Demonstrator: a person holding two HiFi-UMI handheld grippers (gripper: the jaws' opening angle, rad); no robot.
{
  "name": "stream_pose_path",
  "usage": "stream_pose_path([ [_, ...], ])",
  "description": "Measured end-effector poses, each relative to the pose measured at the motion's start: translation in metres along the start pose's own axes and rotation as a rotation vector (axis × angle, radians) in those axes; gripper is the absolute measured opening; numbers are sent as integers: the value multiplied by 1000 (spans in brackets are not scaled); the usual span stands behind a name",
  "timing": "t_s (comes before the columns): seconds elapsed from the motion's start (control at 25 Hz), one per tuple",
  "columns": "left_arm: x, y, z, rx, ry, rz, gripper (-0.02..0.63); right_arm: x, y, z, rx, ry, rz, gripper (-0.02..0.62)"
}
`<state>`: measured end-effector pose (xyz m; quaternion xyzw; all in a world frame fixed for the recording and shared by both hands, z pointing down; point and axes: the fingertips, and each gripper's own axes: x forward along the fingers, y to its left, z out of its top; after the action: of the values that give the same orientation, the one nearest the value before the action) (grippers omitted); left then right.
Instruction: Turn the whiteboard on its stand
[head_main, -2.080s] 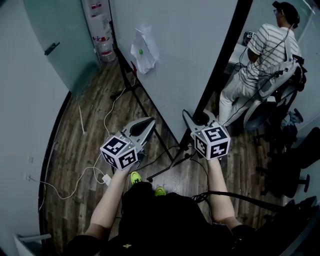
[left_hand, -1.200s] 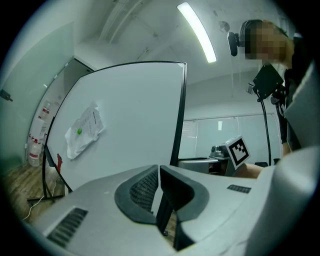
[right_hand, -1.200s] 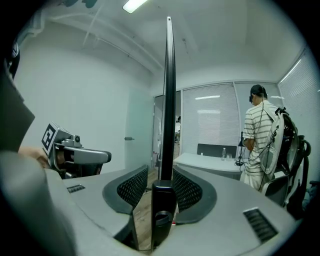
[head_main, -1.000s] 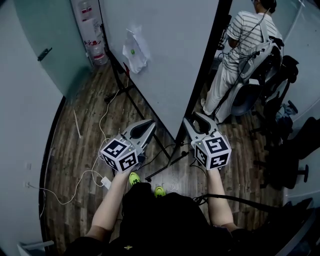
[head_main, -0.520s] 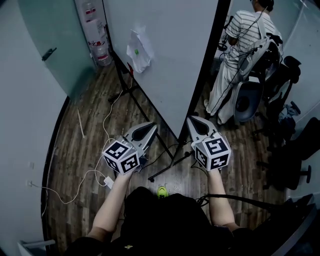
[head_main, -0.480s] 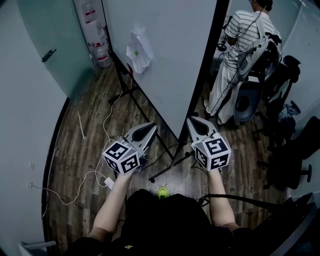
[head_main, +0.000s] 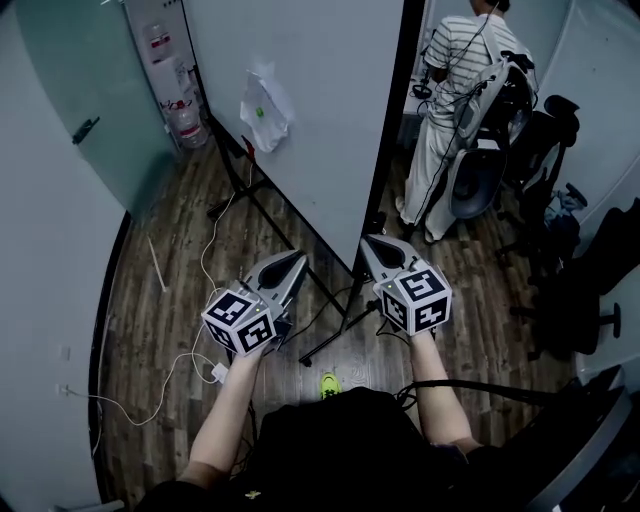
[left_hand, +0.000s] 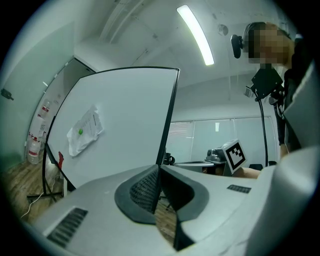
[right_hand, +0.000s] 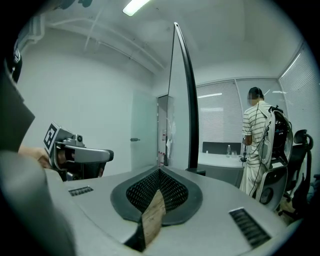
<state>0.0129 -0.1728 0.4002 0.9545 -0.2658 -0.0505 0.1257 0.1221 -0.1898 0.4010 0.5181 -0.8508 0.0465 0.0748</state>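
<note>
The left claw (head_main: 292, 262) is closed and empty, facing the whiteboard (head_main: 310, 110), which is upright on its stand (head_main: 352, 295), edge-on between both claws. The right claw (head_main: 372, 245) — open a second ago — has shut on nothing, so I expect a push, not a grip. A floor cable (head_main: 203, 270) and a person (head_main: 455, 60) are near the swing path.
</note>
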Motion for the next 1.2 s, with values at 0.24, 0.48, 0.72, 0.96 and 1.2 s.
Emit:
stream_pose_path([
  [0.24,-28,-10,1,11,-9,-3,15,-14,23,-2,10,-5,-7,-5],
  [0.48,-57,-34,0,10,-22,-14,15,-37,58,-9,26,0,18,-5],
  [0.72,-94,-57,-9,2,-18,-25,15,-56,104,-16,24,7,46,-5],
  [0.96,-124,-78,-13,-10,-24,-39,15,-80,139,-20,25,14,60,-6],
  [1.2,-152,-99,-23,8,-35,-57,11,-101,174,-34,33,16,71,-6],
])
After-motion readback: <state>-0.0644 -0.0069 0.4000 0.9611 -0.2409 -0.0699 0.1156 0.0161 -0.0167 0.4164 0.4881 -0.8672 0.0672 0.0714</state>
